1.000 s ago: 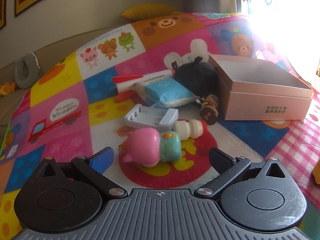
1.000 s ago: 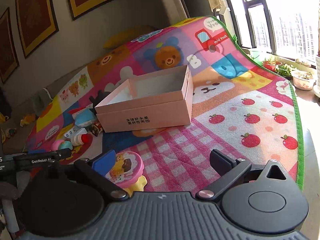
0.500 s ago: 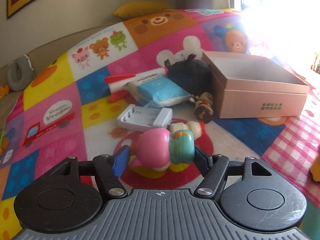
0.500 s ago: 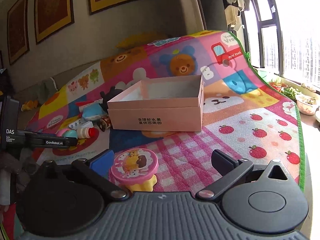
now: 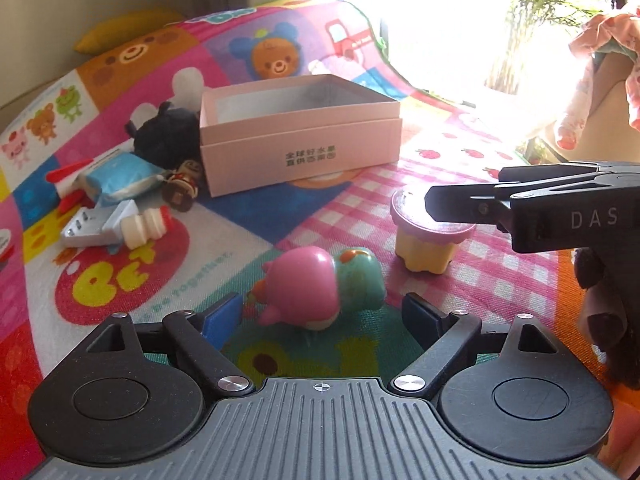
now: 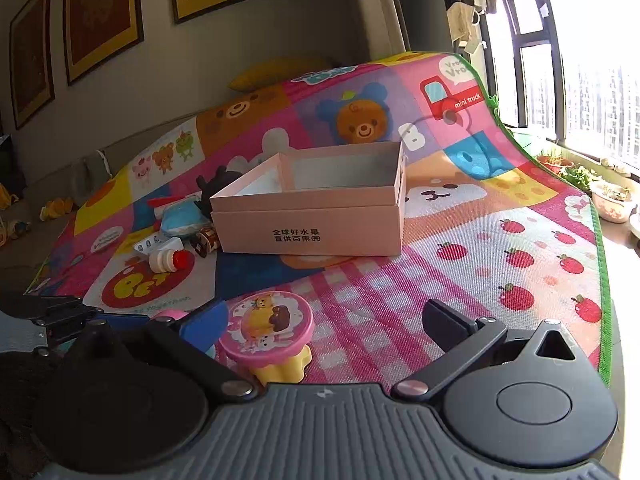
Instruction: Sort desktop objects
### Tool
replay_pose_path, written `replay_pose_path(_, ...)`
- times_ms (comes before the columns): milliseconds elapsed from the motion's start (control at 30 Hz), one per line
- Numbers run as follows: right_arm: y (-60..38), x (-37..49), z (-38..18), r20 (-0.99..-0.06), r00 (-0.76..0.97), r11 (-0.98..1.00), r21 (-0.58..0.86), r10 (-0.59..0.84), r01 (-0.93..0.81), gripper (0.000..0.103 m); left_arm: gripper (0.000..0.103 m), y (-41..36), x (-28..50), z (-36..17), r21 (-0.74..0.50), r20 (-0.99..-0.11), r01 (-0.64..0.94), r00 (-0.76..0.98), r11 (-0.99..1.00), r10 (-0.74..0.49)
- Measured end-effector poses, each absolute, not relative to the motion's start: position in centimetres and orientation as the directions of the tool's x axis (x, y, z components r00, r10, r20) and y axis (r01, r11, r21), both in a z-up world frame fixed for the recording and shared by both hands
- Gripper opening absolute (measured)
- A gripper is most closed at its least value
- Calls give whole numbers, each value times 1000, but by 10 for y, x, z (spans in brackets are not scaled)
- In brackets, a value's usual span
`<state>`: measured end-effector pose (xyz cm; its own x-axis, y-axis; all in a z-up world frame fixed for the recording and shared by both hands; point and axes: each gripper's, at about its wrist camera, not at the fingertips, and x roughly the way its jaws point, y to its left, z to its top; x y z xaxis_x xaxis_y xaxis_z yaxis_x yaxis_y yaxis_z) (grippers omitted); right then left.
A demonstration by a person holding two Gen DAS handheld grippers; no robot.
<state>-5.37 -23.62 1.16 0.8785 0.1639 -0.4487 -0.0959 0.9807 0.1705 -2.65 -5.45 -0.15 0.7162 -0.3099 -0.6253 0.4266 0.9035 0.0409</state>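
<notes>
A pink and teal toy figure (image 5: 316, 288) lies on the play mat between the fingers of my left gripper (image 5: 322, 314). Its jaws are opening and the pads stand clear of the toy. Just right of the toy stands a yellow cup with a pink lid (image 5: 428, 248). In the right wrist view this cup (image 6: 268, 328) sits between the fingers of my open right gripper (image 6: 324, 320), close to the blue left pad. The open pink box (image 5: 300, 148) stands behind on the mat, seemingly with nothing inside. The right gripper's finger (image 5: 452, 204) reaches over the cup in the left wrist view.
Left of the box lie a black plush (image 5: 168, 136), a blue tissue pack (image 5: 120, 176), a red and white rocket (image 5: 68, 176), a white charger (image 5: 96, 224), a small red-capped bottle (image 5: 146, 224) and a wooden figure (image 5: 184, 190). Windows and plant pots (image 6: 612, 196) line the mat's right edge.
My left gripper closed on the pink and teal toy, carried it right toward the yellow cup, and has spread its jaws again. The right gripper has hardly moved.
</notes>
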Motion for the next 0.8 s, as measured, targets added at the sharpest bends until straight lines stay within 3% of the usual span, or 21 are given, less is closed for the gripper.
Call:
replay_pose_path(333,-244,-68,0,-610,759,964,253,228,-86,103,100,-38,-18,-3,-7,-640,339,721,941,-264)
replay_pose_path(733,-226,-67,1,-684,706,979,65,184,-192,103,103,-39,-18,-5,2,-641,324,726,946,-247)
replay_pose_path(800,-226,-69,5,-661,730,979,37,174,-200,103,103,-40,-19,-5,8,-640,322,729,947,-243)
